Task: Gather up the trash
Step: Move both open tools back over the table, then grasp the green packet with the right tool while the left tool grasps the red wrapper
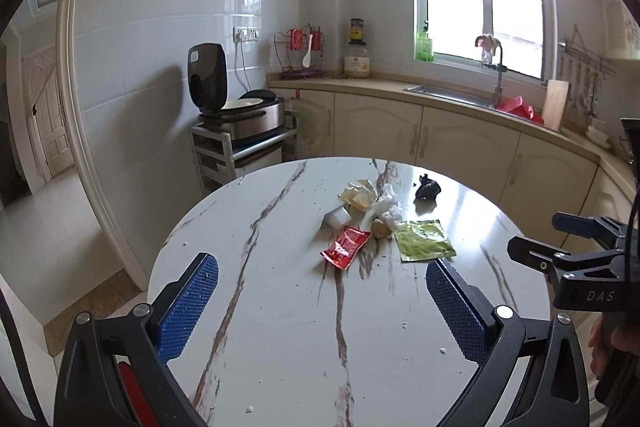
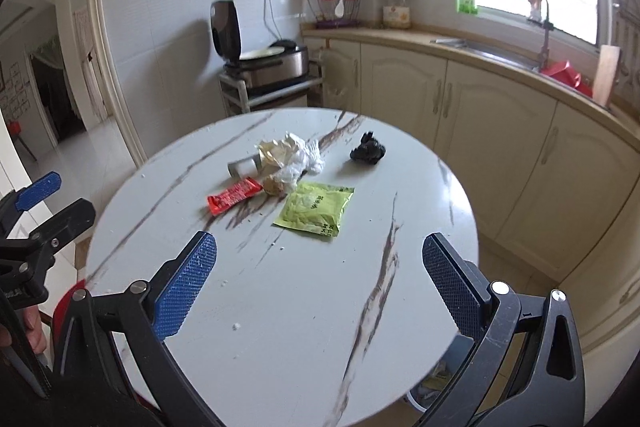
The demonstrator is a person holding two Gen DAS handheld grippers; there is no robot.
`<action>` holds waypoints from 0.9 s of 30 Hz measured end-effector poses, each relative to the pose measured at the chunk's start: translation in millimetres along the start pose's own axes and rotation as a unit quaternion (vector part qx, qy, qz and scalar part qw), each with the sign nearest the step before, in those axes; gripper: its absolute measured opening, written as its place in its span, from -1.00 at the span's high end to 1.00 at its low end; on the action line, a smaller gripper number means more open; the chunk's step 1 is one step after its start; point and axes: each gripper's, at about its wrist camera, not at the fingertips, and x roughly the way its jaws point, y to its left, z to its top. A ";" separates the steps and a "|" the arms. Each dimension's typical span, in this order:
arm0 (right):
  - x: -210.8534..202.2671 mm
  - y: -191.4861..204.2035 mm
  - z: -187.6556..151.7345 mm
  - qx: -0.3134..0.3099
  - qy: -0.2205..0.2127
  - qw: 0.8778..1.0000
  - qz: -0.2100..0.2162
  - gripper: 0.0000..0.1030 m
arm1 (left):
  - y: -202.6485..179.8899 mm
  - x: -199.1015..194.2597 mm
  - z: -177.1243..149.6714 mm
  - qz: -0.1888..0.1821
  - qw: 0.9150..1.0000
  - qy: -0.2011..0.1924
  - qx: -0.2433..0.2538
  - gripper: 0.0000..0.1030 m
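Both grippers, left gripper (image 1: pixel 322 291) and right gripper (image 2: pixel 320 283), released and empty; pinch green packet (image 2: pixel 314 209) by its raised edge, not flat on table (image 2: pixel 280 307).

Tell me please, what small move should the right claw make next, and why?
Probably ease the right claw forward and down toward the green packet. The claw is open and empty above the round table, and that flat packet is the trash lying nearest to it, apart from the pile.
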 end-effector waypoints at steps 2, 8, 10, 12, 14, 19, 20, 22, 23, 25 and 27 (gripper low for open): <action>24.0 -2.8 2.0 -0.005 0.024 1.000 0.001 -1.00 | -0.9 23.0 10.9 -0.002 1.000 0.017 0.001 -0.99; 99.6 -6.1 14.4 0.006 0.089 0.996 0.020 -1.00 | 5.5 78.7 36.8 0.013 0.999 0.039 -0.004 -0.99; 117.3 -7.2 18.2 0.014 0.102 0.994 0.027 -1.00 | 6.3 95.3 44.6 0.014 0.999 0.047 -0.001 -0.99; 134.2 -7.3 22.0 0.020 0.116 0.993 0.014 -1.00 | 6.6 108.8 48.9 0.018 0.998 0.052 0.001 -0.99; 144.0 -8.8 24.0 0.025 0.125 0.992 0.007 -1.00 | 8.2 119.5 54.4 0.019 0.998 0.055 0.002 -0.99; 159.0 -8.5 24.8 0.031 0.143 0.989 0.005 -0.94 | 7.6 143.0 59.1 0.029 0.998 0.060 0.008 -0.99; 160.3 -7.9 25.4 0.028 0.143 0.989 0.000 -0.94 | 7.1 146.6 61.4 0.027 0.998 0.061 0.009 -0.99; 161.9 -6.2 25.9 0.018 0.141 0.990 -0.012 -0.85 | 5.9 151.8 57.9 0.028 0.998 0.064 0.010 -0.99; 162.7 -4.5 24.8 0.003 0.143 0.989 -0.032 -0.80 | 5.4 154.5 59.8 0.027 0.998 0.064 0.010 -0.99; 161.9 -5.4 26.6 -0.003 0.138 0.990 -0.034 -0.61 | 5.0 158.6 58.0 0.028 0.997 0.068 0.007 -0.99; 159.1 -8.4 29.1 -0.003 0.135 0.990 -0.034 -0.27 | 5.3 164.0 57.4 0.025 0.997 0.074 0.005 -0.99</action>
